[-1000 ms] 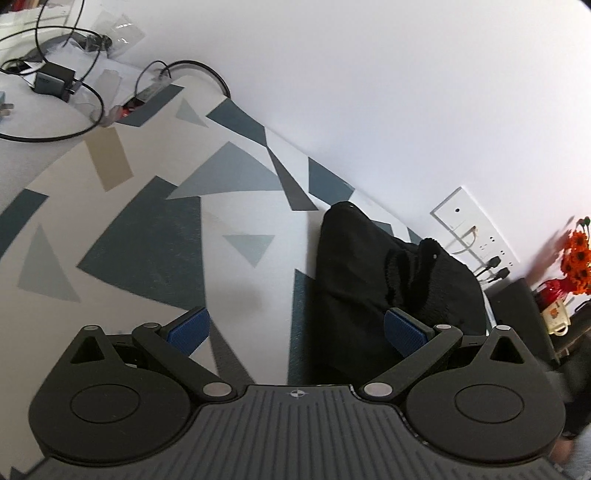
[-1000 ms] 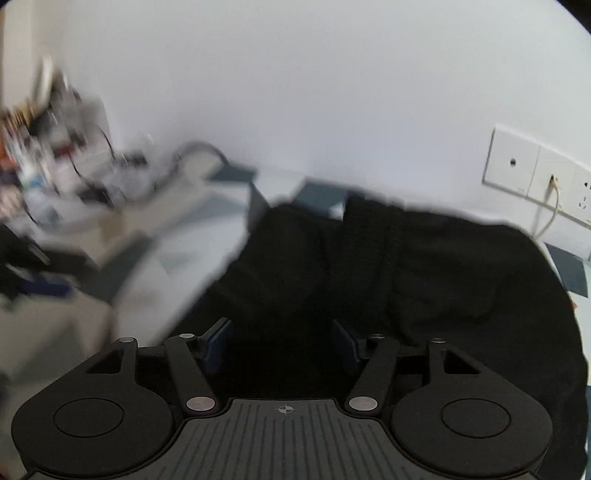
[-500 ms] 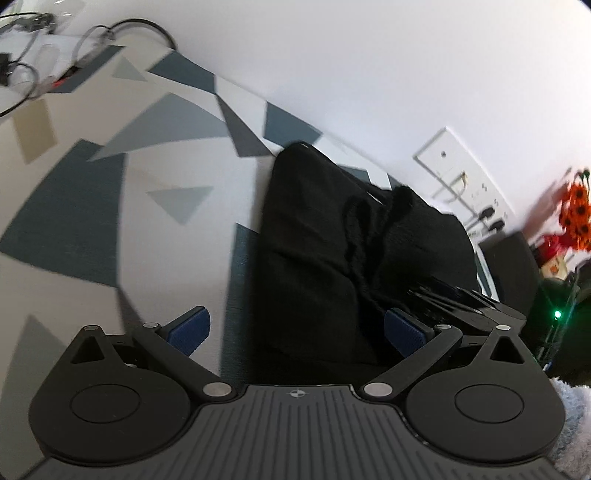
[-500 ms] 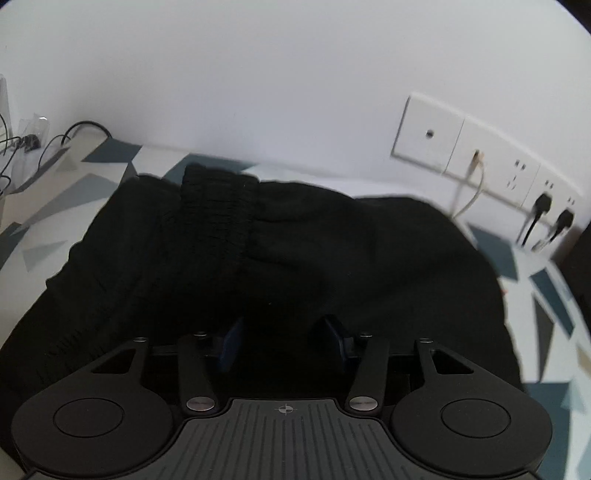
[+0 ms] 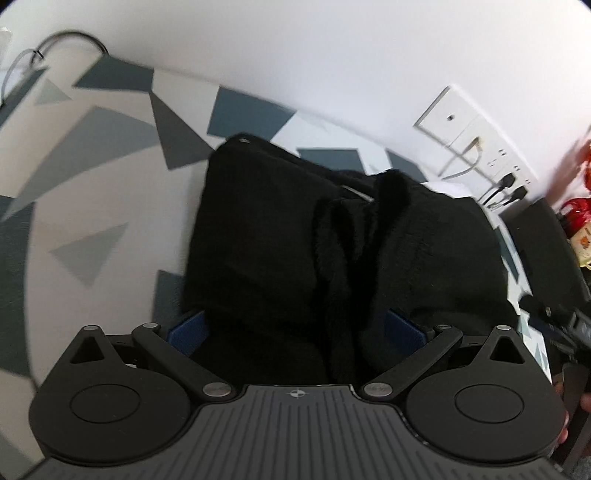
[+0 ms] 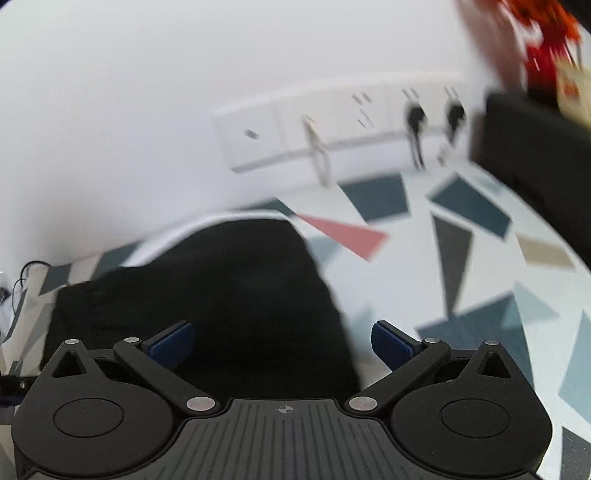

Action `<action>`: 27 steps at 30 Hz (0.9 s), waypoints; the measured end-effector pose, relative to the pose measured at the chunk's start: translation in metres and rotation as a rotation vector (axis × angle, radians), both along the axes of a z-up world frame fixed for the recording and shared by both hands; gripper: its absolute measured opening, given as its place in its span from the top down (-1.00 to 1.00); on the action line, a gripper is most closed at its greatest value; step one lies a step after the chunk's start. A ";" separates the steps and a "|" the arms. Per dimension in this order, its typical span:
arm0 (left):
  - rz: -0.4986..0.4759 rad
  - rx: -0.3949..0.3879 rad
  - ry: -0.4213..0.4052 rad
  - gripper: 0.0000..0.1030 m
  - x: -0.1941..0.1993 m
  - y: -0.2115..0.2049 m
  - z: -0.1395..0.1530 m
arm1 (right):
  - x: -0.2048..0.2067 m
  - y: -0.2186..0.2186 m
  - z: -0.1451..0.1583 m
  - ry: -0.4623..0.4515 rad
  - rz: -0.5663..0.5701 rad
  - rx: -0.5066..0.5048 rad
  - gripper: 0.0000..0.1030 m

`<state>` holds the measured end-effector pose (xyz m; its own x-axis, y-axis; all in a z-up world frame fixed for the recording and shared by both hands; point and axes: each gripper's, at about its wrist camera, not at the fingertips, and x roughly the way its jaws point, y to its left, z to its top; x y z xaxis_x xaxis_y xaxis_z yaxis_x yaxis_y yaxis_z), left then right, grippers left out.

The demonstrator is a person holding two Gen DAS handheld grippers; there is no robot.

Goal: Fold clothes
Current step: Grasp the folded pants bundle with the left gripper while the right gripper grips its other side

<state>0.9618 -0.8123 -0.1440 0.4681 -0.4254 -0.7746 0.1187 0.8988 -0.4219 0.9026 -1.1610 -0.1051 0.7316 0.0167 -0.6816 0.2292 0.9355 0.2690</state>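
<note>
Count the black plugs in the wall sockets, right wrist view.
2: left black plug and right black plug, side by side at the socket strip's right end. Blur may hide others.

A plain white wall is seen behind the table; a row of white wall sockets is mounted low on it, with two black plugs and a pale cable inserted; the table is covered by a pale cloth printed with grey, blue and pink triangles; blurred orange flowers are glimpsed in the corner; even, soft daylight is cast throughout.
</note>
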 end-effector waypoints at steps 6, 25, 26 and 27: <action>-0.104 0.170 -0.032 -1.00 0.008 -0.028 0.002 | 0.013 -0.005 -0.027 0.074 0.049 0.065 -0.98; -0.198 0.296 -0.124 -1.00 0.029 -0.019 -0.008 | 0.026 0.027 -0.045 0.111 0.119 0.000 -0.99; -0.194 0.290 -0.122 -1.00 0.030 -0.019 -0.008 | 0.028 0.028 -0.045 0.118 0.109 -0.007 -0.99; -0.184 0.279 -0.116 -1.00 0.031 -0.017 -0.007 | 0.028 0.030 -0.044 0.120 0.094 -0.010 -0.99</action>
